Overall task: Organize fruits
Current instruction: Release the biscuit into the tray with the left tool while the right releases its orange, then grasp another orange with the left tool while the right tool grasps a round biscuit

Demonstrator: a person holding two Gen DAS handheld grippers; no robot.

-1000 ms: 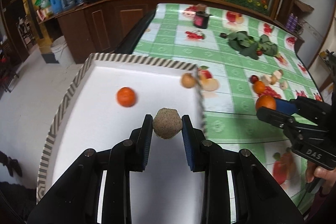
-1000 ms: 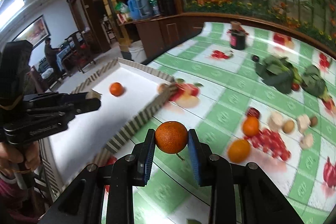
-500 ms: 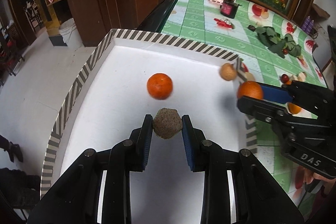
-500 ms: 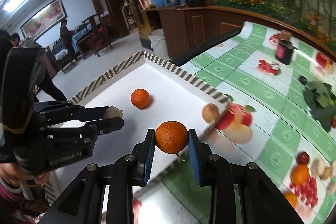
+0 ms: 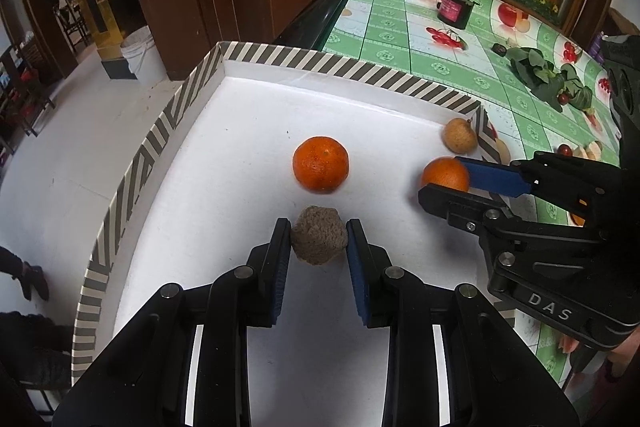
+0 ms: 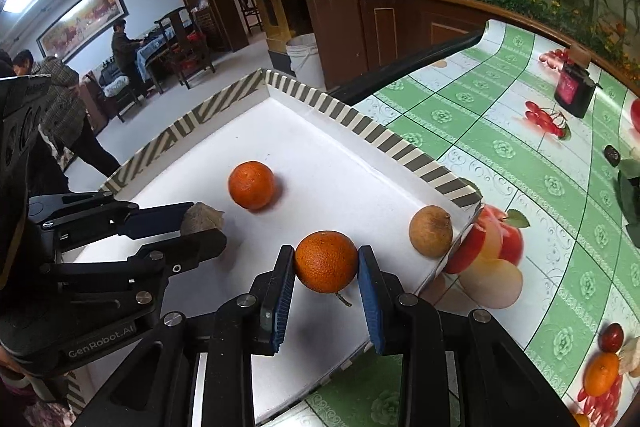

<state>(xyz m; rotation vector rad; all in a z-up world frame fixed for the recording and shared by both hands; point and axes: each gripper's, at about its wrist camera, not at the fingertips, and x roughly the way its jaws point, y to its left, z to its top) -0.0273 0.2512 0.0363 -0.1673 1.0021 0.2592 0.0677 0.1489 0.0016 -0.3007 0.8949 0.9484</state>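
Note:
A white tray with a striped rim (image 5: 156,155) (image 6: 404,147) sits at the table's edge. In it lie a loose orange (image 5: 320,164) (image 6: 251,185) and a small brown fruit (image 5: 459,135) (image 6: 430,231) in the far right corner. My left gripper (image 5: 319,242) (image 6: 208,227) is shut on a rough brown fruit (image 5: 319,240) (image 6: 200,217), held over the tray near the loose orange. My right gripper (image 6: 326,263) (image 5: 444,179) is shut on an orange (image 6: 326,261) (image 5: 445,174), held over the tray's right side.
The green fruit-print tablecloth (image 6: 500,131) carries more fruit at the right (image 6: 600,373), leafy greens (image 5: 548,79) and a dark jar (image 5: 454,10). A white bucket (image 5: 140,55) stands on the floor. People sit and stand at the far left (image 6: 60,95).
Both grippers have moved left over the tray with their fruits still held. The right gripper's orange went from above the tablecloth to above the tray's right side.

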